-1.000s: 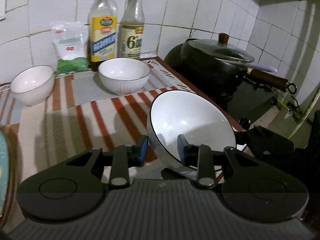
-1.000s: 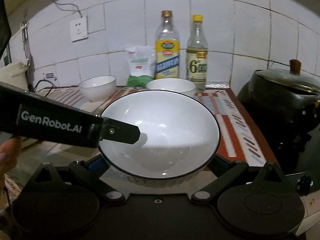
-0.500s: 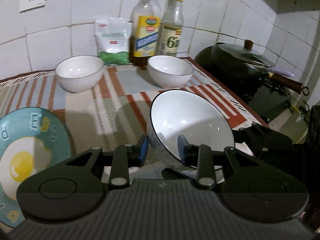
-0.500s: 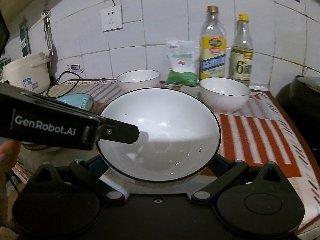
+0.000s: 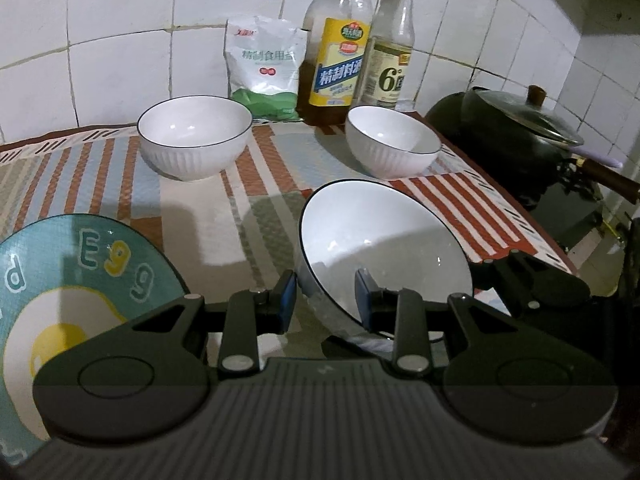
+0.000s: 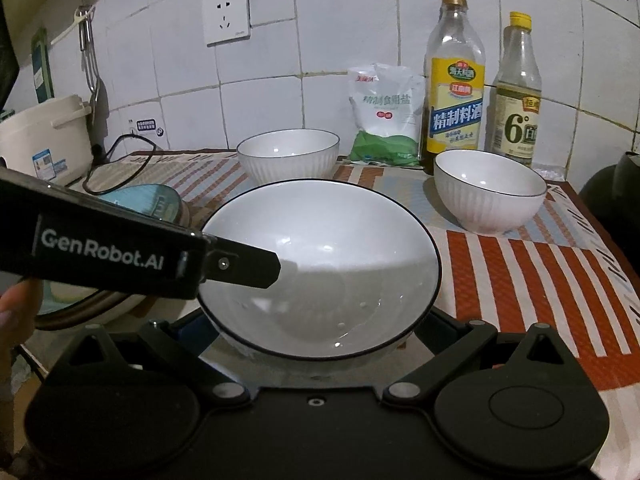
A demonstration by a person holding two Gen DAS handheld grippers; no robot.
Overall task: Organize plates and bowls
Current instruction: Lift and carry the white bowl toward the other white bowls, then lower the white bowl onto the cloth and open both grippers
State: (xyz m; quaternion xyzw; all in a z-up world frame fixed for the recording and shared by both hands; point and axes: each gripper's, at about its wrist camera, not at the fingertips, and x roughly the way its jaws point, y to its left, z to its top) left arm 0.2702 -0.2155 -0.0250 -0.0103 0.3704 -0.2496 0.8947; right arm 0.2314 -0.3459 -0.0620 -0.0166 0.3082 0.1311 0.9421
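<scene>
A large white bowl [image 5: 384, 240] with a black rim hangs tilted above the striped cloth [image 5: 200, 216], held by both grippers. My left gripper [image 5: 326, 298] is shut on its near wall, one blue pad inside and one outside. Around the same bowl [image 6: 320, 264], my right gripper [image 6: 316, 336] is spread wide, its fingertips hidden beneath it; the left gripper's finger [image 6: 240, 266] reaches over the rim. Two smaller ribbed white bowls [image 5: 195, 136] [image 5: 394, 142] stand on the cloth near the wall. A teal plate with an egg picture [image 5: 80, 280] lies at the near left.
A salt bag [image 5: 264, 68] and two bottles [image 5: 340, 52] [image 5: 388, 56] line the tiled wall. A dark wok with a glass lid [image 5: 516, 128] sits to the right past the counter edge. A rice cooker [image 6: 40, 140] and a cable [image 6: 116, 160] occupy the far left.
Both grippers have carried the large bowl leftward along the counter. The egg plate has come into view at the left and the wok has slid toward the right edge. Both grips are unchanged.
</scene>
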